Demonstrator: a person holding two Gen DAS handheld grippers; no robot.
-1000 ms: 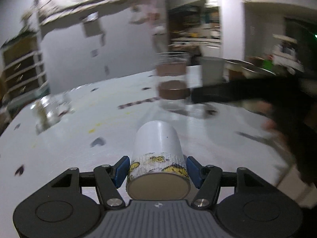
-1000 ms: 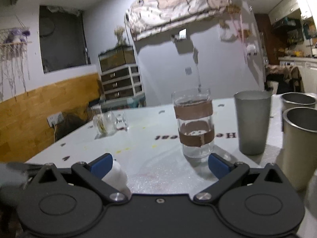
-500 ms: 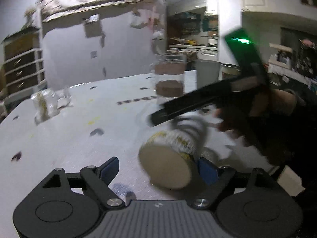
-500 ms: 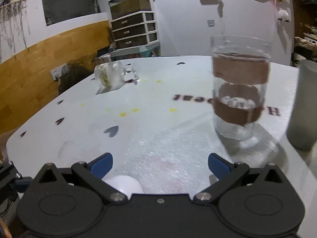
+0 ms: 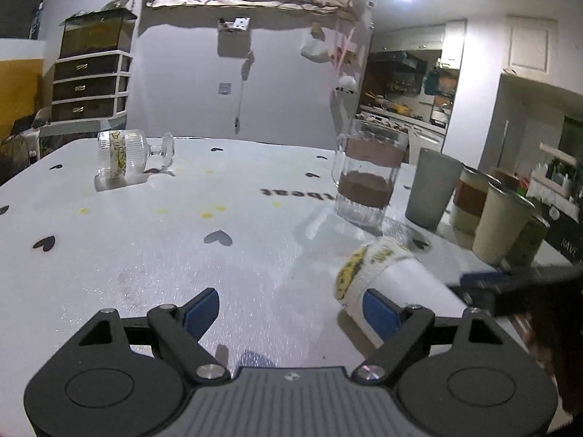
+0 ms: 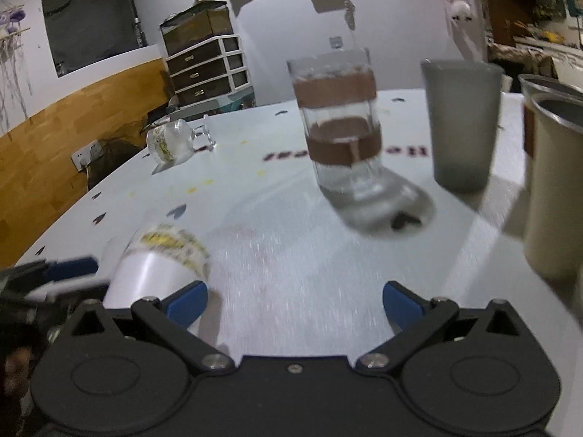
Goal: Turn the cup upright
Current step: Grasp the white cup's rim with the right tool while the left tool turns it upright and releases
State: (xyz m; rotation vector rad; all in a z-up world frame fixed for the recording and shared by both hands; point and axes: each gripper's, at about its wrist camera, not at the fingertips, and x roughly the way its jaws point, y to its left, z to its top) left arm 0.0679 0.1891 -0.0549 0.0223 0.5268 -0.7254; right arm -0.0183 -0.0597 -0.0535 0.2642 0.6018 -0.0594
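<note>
A white cup with a yellow patterned band (image 5: 393, 276) lies on its side on the white table (image 5: 182, 240). It lies just outside my left gripper's right finger, with its banded end pointing to the far left. My left gripper (image 5: 291, 309) is open and empty. The cup also shows in the right wrist view (image 6: 156, 266), at the lower left beside the left finger. My right gripper (image 6: 295, 298) is open and empty. The tip of the other gripper (image 5: 510, 280) shows at the right edge of the left wrist view.
A clear glass with brown bands (image 5: 368, 178) stands upright mid-table. A grey tumbler (image 5: 433, 189) and several metal cups (image 5: 503, 225) stand to its right. A clear glass mug (image 5: 127, 156) lies on its side at the far left.
My left gripper has opened and let go of the white cup, which now lies on its side to the right of its fingers. Both grippers have shifted; the right view is blurred.
</note>
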